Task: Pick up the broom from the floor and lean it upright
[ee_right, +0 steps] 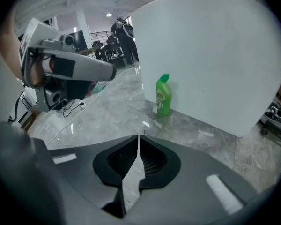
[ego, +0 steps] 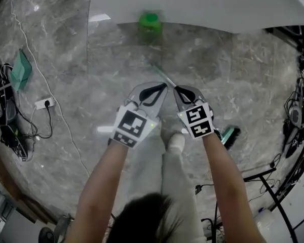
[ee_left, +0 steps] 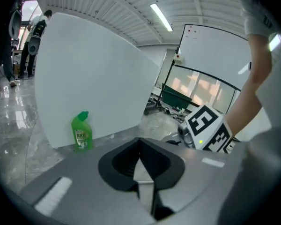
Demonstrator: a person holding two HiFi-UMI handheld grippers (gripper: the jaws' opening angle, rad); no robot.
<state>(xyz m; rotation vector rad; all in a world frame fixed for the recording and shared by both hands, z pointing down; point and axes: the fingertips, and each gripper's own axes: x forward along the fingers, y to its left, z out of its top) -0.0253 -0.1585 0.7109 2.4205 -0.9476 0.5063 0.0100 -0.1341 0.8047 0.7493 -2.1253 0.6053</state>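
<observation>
The broom lies flat on the grey marble floor. Its thin pale handle point(ego: 163, 75) runs from near the green bottle down to the right, passes under my grippers, and ends in a teal head with dark bristles point(ego: 231, 136). My left gripper point(ego: 162, 87) and right gripper point(ego: 176, 89) hang side by side above the handle, tips nearly touching each other. Both are shut with nothing between the jaws, as the left gripper view point(ee_left: 139, 143) and right gripper view point(ee_right: 137, 140) show. Neither gripper view shows the broom.
A green cleaner bottle point(ego: 150, 26) point(ee_left: 82, 132) point(ee_right: 163, 95) stands on the floor against a curved white wall point(ego: 202, 4). A power strip point(ego: 44, 104), cables and a teal item point(ego: 21, 70) lie left. Dark equipment point(ego: 294, 115) crowds the right edge. People stand far back point(ee_right: 124, 36).
</observation>
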